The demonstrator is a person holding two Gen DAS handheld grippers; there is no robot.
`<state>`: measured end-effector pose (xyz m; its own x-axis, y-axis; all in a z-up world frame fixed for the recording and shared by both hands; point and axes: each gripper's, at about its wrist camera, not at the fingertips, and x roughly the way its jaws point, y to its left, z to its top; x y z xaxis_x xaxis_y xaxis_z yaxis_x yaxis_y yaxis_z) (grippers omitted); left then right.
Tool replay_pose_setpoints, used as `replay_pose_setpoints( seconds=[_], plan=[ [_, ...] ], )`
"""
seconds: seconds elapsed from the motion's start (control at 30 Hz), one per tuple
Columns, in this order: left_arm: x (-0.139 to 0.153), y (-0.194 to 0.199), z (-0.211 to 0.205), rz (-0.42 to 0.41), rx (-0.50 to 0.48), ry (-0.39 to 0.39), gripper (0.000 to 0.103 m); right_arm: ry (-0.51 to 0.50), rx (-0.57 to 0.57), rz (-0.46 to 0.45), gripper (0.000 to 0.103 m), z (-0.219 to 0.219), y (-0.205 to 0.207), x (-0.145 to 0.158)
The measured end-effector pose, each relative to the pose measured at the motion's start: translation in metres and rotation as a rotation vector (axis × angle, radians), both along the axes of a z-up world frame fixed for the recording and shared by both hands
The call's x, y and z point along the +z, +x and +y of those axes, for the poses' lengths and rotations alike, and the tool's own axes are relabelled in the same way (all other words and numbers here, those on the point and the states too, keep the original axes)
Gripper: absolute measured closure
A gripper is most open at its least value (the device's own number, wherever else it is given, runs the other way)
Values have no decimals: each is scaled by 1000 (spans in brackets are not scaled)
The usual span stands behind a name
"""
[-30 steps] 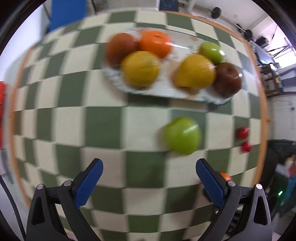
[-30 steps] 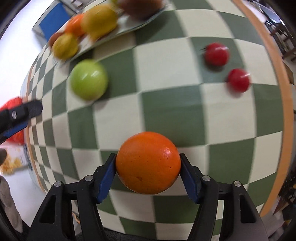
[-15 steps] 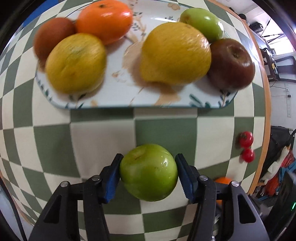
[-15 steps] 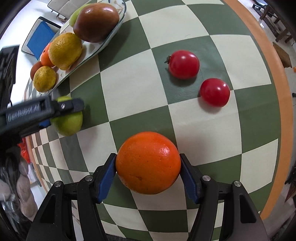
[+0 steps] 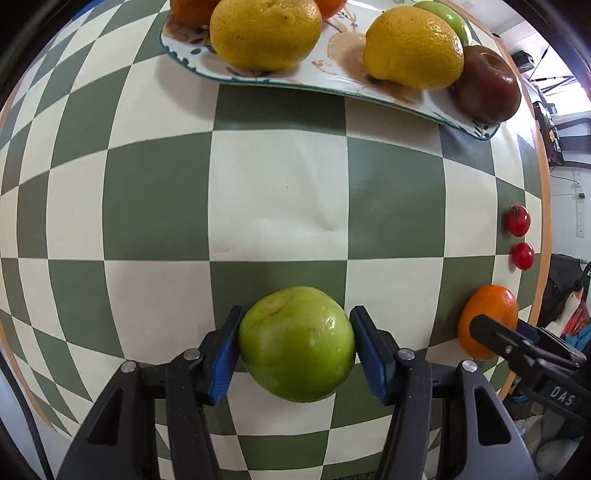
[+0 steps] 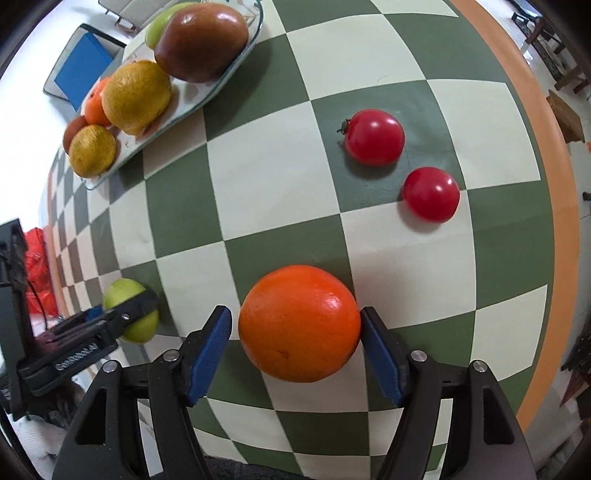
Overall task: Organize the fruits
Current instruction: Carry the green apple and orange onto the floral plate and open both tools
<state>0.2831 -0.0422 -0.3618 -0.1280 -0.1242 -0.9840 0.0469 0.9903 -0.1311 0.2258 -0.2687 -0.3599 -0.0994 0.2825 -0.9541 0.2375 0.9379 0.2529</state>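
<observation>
Left gripper [image 5: 296, 350]: blue pads clamped on both sides of a round green apple [image 5: 297, 343], held over the green-and-cream checkered tablecloth [image 5: 277, 192]. Can't tell whether the apple touches the cloth.

Right gripper [image 6: 297, 341]: blue pads against a glossy round orange [image 6: 299, 323], left pad with a thin sliver of gap showing, right pad touching. Reads as gripping.

Cross-checks: left view picks up the right gripper side-on at far right, one black finger [image 5: 517, 343] across the orange. Right view shows the left gripper at lower left, finger [image 6: 122, 317] crossing the apple.

Mid field: two small red tomatoes [image 6: 373, 137] [image 6: 431, 194], just beside each other on the cloth, ahead-right of the orange. Large and clear in the right view; in the left view only tiny, by the orange table rim [image 6: 557, 184].

Far: white patterned oblong ceramic platter [image 5: 332, 70] holding two yellow citrus fruits [image 5: 266, 31] [image 5: 413, 48], a dark red-brown apple [image 5: 487, 85], a green apple [image 5: 456, 22], an orange fruit, partly cropped. Right view adds a reddish-brown fruit [image 6: 74, 129] at the platter's far end, and a blue-seated chair [image 6: 83, 64] beyond the table.
</observation>
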Motion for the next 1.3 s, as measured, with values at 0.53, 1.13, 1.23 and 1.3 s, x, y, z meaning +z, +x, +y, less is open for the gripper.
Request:
replay_pose_setpoints(
  seconds=[0.53, 1.13, 1.23, 1.3],
  plan=[
    [128, 48, 8, -156, 51, -218, 48, 177, -60, -132, 35, 0, 43, 53],
    [47, 258, 67, 28, 129, -81, 48, 13, 222, -254, 35, 87, 290, 69],
    [32, 255, 69, 87, 152, -107, 48, 10, 248, -228, 35, 97, 288, 51],
    [27, 251, 71, 98, 159, -115, 48, 16, 273, -210, 35, 101, 285, 43]
  ],
)
